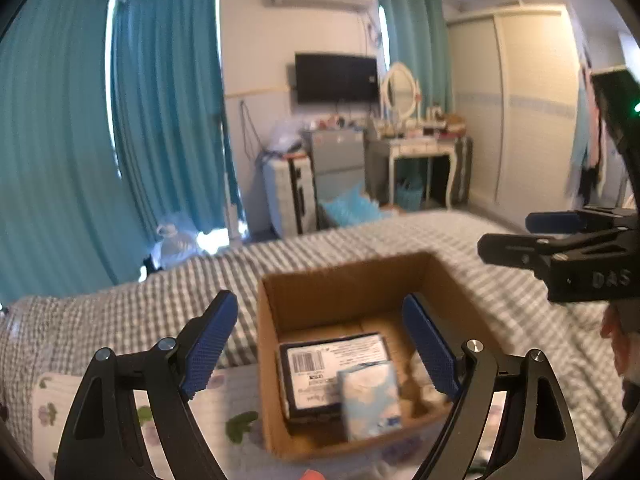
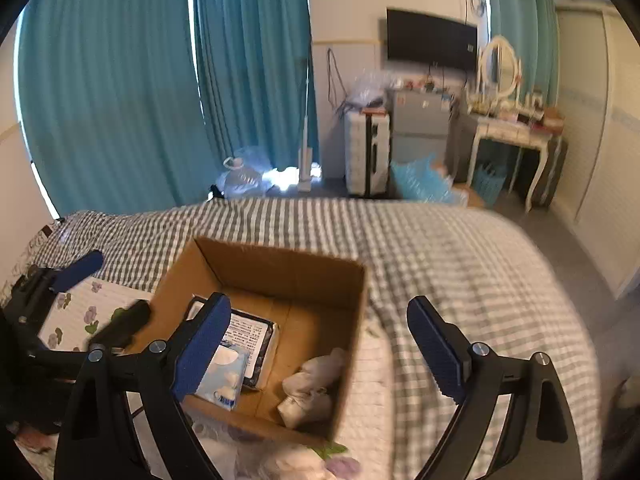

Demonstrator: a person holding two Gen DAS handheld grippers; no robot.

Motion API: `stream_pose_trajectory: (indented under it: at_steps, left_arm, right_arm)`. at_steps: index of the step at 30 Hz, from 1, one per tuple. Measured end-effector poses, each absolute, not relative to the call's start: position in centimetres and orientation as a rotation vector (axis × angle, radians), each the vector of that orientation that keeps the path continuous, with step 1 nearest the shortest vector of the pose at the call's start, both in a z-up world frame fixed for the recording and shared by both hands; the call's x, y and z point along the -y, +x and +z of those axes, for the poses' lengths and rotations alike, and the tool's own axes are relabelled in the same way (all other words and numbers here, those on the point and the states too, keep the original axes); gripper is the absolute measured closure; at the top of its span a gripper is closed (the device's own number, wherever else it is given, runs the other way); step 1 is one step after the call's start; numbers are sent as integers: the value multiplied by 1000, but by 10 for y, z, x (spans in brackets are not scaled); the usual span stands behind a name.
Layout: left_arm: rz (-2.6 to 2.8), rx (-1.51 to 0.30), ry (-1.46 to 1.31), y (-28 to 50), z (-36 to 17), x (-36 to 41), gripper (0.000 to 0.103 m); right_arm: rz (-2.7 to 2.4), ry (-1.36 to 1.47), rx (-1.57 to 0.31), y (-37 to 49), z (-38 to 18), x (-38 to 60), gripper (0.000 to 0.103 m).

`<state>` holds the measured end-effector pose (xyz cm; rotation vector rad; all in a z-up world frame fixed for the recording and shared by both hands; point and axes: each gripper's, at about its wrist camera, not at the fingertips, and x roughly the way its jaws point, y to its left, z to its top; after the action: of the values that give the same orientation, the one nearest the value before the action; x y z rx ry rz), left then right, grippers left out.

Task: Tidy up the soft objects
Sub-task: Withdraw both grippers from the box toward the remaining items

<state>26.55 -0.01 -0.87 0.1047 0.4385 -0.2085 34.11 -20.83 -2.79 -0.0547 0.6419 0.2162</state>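
Right wrist view: 3 soft items already lie in my cardboard box [image 2: 280,276], both tongs spread and empty.

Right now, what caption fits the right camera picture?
Open right gripper over a cardboard box on the bed.

The left gripper's finger [image 2: 200,340] hides part of the dark packet [image 2: 256,332]. The white bundle [image 2: 312,380] at 6 o'clock is too blurry to name.
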Motion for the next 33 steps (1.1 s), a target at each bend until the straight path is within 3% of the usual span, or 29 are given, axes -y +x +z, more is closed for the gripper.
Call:
stream_pose_trajectory:
  at_steps: [7,10,15,25,33]
  left_arm:
    - [-169,-314,18,170,69,-36,17]
    - [-140,-272,4,130,93,-48,11]
    - [-97,-244,-31,80,109,-64,11]
    - [-113,-384,11,72,51,-75,11]
    - [-84,-505,24,98,-21,-75,11]
  right_arm:
    - [222,-137,-554,254,54,199,13]
    - [233,-150,-537,216,72,193,9]
    - [294,-106,-539,168,80,182,7]
    - [343,-148,-548,121,40,151,7]
    - [353,-178,-687,153,-52,131,7]
